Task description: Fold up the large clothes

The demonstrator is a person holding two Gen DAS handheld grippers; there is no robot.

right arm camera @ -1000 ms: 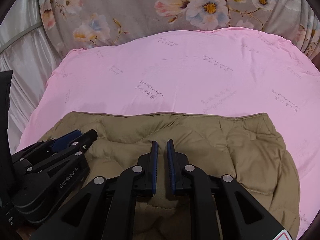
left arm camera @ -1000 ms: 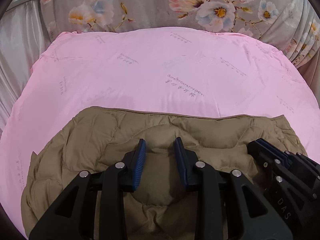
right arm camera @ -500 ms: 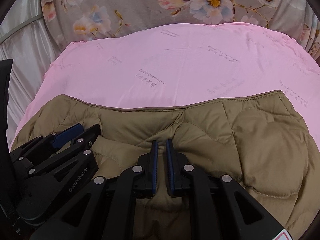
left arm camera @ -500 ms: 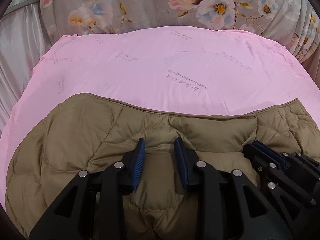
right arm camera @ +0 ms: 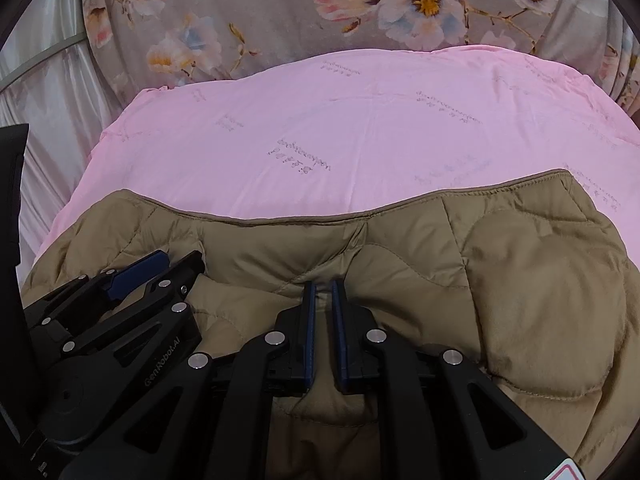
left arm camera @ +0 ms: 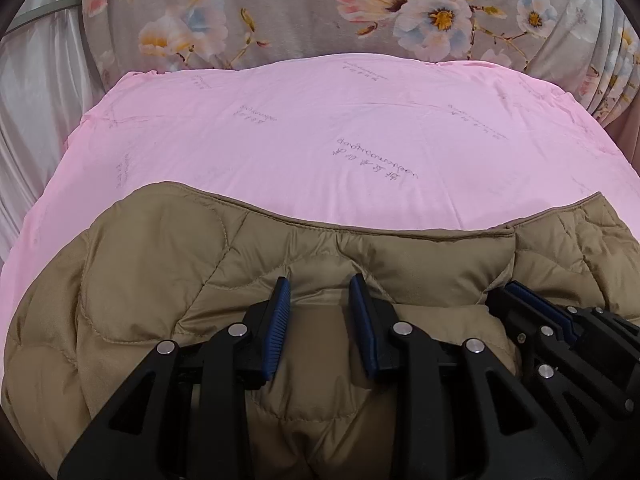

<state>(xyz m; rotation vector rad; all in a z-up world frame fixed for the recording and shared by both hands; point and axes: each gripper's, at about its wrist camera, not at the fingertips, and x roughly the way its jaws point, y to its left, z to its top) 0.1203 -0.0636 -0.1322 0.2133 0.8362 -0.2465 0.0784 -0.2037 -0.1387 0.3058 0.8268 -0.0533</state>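
A tan quilted jacket lies on a pink sheet, its bound edge running across the middle of both views. My left gripper is shut on a thick fold of the jacket, and the cloth bulges between its blue pads. My right gripper is shut on a thin fold of the jacket, with puckers running to its tips. Each gripper shows in the other's view: the right gripper at the right, the left gripper at the left, close beside one another.
The pink sheet stretches beyond the jacket to a grey floral fabric along the back. A pale satin curtain hangs at the left. A dark flat object stands at the left edge of the right wrist view.
The jacket's far edge has moved farther out over the pink sheet, and the jacket fills more of both views. Both grippers keep their hold on it.
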